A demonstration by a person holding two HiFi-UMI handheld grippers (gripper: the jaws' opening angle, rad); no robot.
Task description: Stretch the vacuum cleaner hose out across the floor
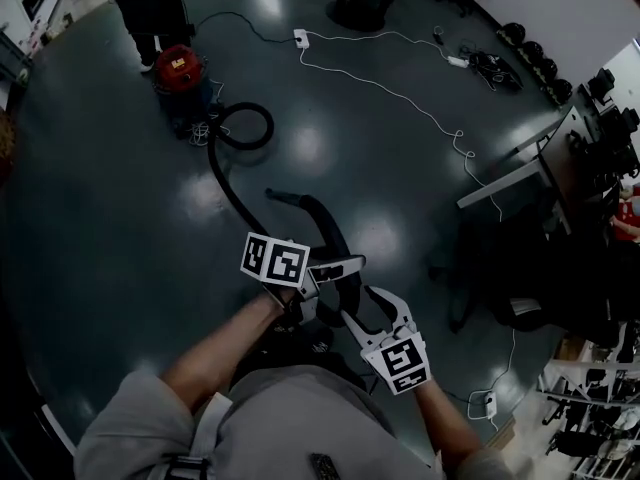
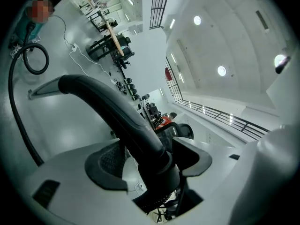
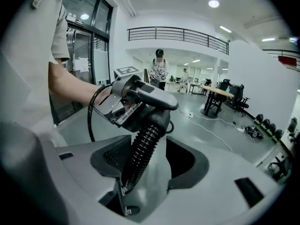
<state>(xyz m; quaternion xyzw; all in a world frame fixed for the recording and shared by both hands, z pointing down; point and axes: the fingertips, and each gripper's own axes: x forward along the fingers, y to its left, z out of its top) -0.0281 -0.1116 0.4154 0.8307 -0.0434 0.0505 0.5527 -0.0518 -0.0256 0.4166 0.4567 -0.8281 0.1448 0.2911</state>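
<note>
- Dark glossy floor (image 1: 120, 228) of a large workroom lies under everything.
- Left gripper (image 2: 154, 161) is closed on the smooth cuff of the black ribbed vacuum cleaner hose (image 1: 225, 183), held up off the floor.
- Right gripper (image 3: 150, 161) stands wide apart. The ribbed stretch lies between its jaws, against one pad and clear of the other.
- Curved black handle tube (image 2: 103, 97) at the hose's end points away from the person. The hose's length runs along the floor, through one loop, to the red canister vacuum cleaner (image 1: 178, 68).
- Label on the canister is too small to read.
</note>
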